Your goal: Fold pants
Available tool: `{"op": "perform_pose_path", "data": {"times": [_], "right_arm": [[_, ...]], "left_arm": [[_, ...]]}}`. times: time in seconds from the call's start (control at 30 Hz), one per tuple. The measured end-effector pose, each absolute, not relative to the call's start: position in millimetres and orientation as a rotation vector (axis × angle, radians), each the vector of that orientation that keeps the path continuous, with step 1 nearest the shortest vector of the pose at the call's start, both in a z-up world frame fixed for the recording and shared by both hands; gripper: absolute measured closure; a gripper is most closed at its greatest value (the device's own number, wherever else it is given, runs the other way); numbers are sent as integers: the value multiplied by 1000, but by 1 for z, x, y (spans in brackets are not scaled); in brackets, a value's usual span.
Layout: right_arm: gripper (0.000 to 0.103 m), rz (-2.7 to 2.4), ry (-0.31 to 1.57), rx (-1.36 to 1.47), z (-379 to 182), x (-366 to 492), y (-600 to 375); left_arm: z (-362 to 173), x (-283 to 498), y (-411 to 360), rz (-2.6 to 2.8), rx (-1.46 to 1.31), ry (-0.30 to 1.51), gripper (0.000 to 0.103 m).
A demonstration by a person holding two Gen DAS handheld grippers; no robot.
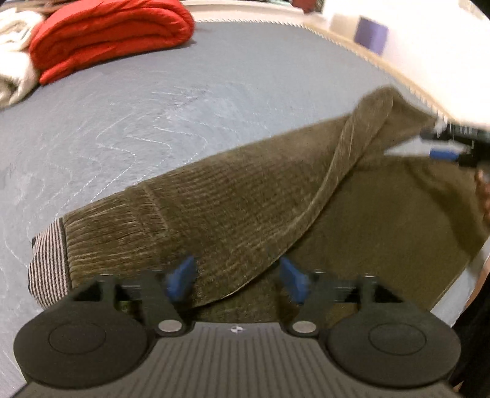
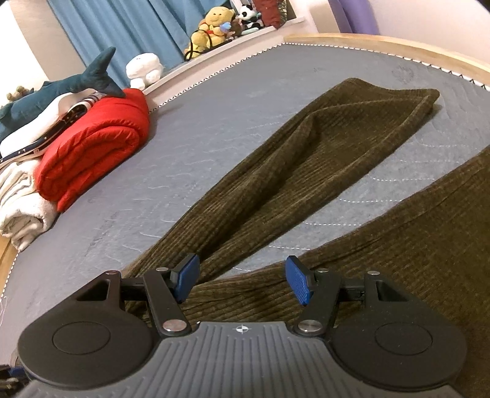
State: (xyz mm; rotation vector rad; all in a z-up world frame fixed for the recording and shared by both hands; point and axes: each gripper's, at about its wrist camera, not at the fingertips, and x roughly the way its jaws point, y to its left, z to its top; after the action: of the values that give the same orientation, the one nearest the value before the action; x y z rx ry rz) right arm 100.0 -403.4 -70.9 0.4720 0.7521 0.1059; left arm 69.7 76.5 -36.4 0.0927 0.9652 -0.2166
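Olive-brown corduroy pants lie on the grey-blue mattress. Their striped waistband lining shows at the lower left, and one part is folded over another along a long edge. My left gripper hovers open just over the cloth, with neither blue pad pressing on it. In the right wrist view the pants spread into two legs, one running to the far right, the other along the right edge. My right gripper is open above the place where the legs meet. The right gripper also shows at the left view's right edge.
A folded red blanket and pale towels sit at the mattress's left end, with a plush shark on top. Stuffed toys line a sill before a blue curtain. A wooden bed frame borders the far side.
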Motion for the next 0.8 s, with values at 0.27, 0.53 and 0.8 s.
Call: {"op": "perform_pose_path", "data": {"times": [0.27, 0.53, 0.8], "right_arm": [[39, 123, 763, 471, -72, 104, -399], [39, 121, 786, 473, -78, 106, -395], [39, 121, 779, 468, -76, 105, -394]], "left_arm": [[-62, 67, 52, -185, 341, 940, 24], [-53, 65, 56, -205, 306, 892, 88], [-11, 33, 82, -295, 169, 821, 100]]}}
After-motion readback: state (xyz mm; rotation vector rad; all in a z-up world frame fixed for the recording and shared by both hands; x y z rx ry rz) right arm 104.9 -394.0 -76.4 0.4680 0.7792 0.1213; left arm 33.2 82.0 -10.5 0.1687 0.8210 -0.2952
